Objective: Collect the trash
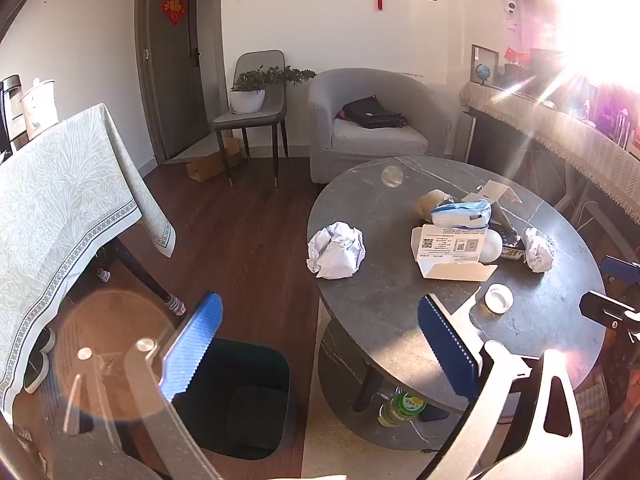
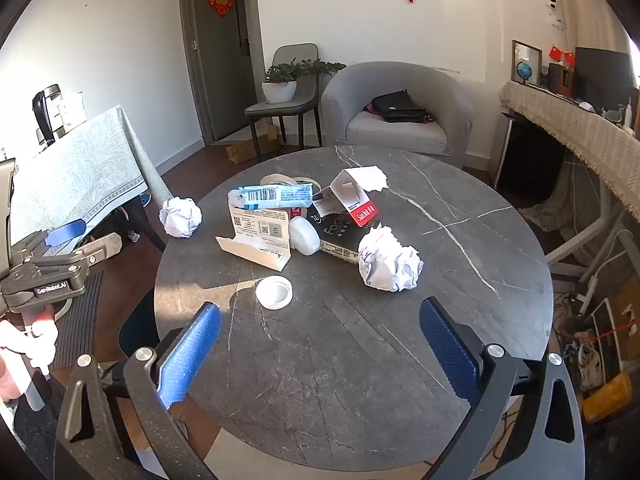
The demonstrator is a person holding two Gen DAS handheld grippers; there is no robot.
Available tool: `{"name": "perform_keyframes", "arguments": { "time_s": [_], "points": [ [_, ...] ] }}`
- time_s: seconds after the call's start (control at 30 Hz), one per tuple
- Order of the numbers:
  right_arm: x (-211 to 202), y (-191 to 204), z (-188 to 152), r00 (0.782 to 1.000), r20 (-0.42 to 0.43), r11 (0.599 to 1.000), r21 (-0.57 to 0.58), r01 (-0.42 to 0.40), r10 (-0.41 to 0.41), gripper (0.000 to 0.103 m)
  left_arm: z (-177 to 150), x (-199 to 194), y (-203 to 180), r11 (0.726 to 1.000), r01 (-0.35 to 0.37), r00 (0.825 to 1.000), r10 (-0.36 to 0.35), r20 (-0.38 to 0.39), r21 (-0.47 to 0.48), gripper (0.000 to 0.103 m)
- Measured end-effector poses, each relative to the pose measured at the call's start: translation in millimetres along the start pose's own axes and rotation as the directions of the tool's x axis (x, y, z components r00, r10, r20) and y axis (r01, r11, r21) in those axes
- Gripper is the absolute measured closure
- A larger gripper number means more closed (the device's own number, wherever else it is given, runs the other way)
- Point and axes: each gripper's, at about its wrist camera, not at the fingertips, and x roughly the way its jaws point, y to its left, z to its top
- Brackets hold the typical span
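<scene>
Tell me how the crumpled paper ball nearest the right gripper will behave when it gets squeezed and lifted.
The crumpled paper ball looks loosely wadded, so it will probably compress between the pads rather than resist. It is likely very light for its bulk. Its lumpy, faceted shape suggests it would scoot or wobble on the smooth stone table if nudged, not roll far.

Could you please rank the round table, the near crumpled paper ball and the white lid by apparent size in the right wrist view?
1. Round table
2. Crumpled paper ball
3. White lid
</scene>
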Motion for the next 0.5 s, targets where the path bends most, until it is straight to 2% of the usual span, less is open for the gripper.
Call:
{"name": "perform_keyframes", "arguments": {
  "time_s": [0.33, 0.5],
  "points": [
    [4, 6, 1, 1.0, -0.01, 1.0, 0.002, -0.001, 0.001, 0.003, 1, -3, -8, 1.0, -0.014, 1.0, 0.014, 0.008, 0.018, 0.003],
    [7, 12, -3, 1.0, -0.008, 1.0, -0.003, -0.003, 0.003, 0.003, 0, 0, 1, 1.0, -0.001, 1.0, 0.001, -0.001, -0.005, 0.003]
  ]
}}
